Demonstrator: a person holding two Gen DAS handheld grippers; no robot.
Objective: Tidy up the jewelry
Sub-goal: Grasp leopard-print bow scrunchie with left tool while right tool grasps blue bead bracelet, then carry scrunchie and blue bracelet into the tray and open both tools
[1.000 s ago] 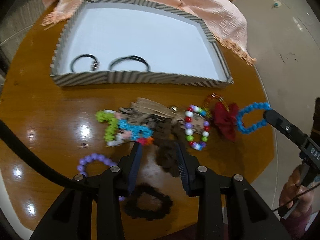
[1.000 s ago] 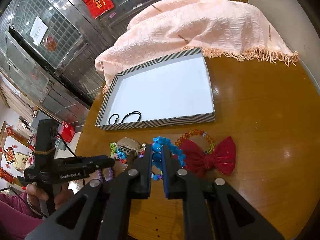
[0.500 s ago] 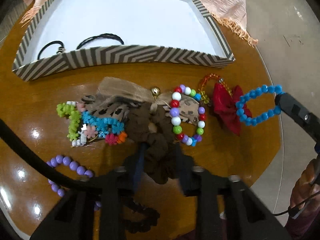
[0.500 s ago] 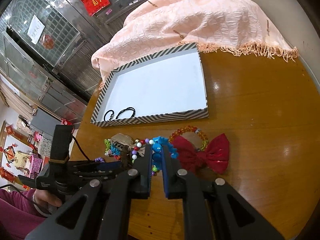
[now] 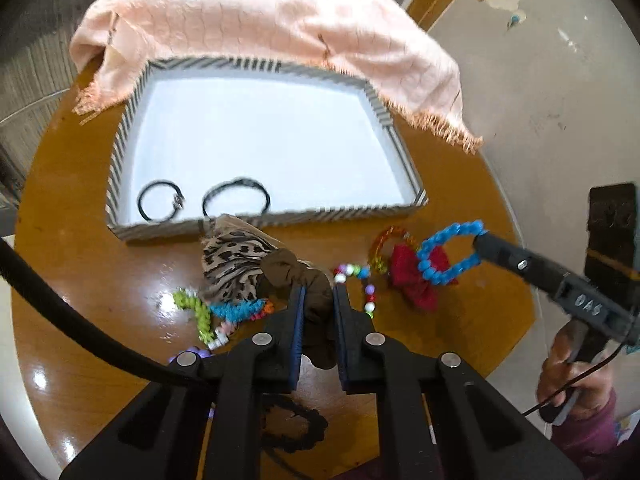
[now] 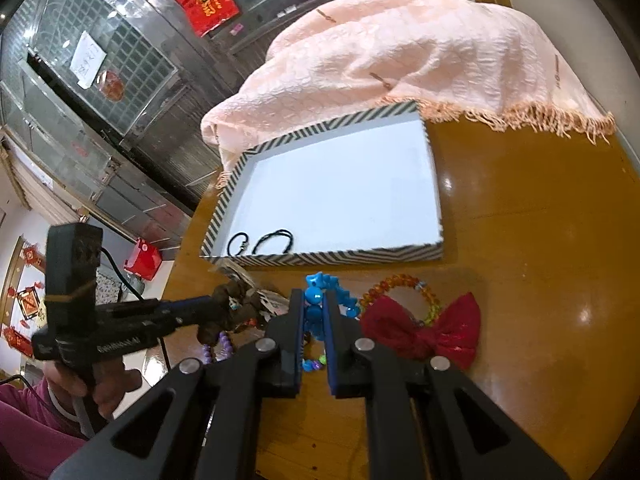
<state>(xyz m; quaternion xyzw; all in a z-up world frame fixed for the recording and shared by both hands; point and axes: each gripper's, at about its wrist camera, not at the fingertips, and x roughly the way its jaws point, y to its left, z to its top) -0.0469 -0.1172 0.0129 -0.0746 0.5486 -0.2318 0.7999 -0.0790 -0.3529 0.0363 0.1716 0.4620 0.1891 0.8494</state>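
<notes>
Left wrist view: left gripper (image 5: 318, 294), jaws closing on one brown scrunchie (image 5: 296, 270) lifted above wooden table (image 5: 80, 280). Right gripper (image 5: 482, 242), jaws nearly shut, pinching one blue bead bracelet (image 5: 448, 256) over one red bow (image 5: 412, 284). Two black hair ties (image 5: 160, 200) inside one striped tray (image 5: 280, 216). One leopard-print scrunchie (image 5: 232, 260), one black scrunchie (image 5: 296, 428), one peach cloth (image 5: 280, 20) behind tray.

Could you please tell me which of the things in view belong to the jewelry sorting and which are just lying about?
Part of the job:
- striped tray with two black hair ties
- brown scrunchie, left gripper closing on it
- blue bead bracelet in right gripper
- red bow
- amber bead bracelet
- leopard scrunchie

Just lying about:
- pink cloth
- round wooden table
</notes>
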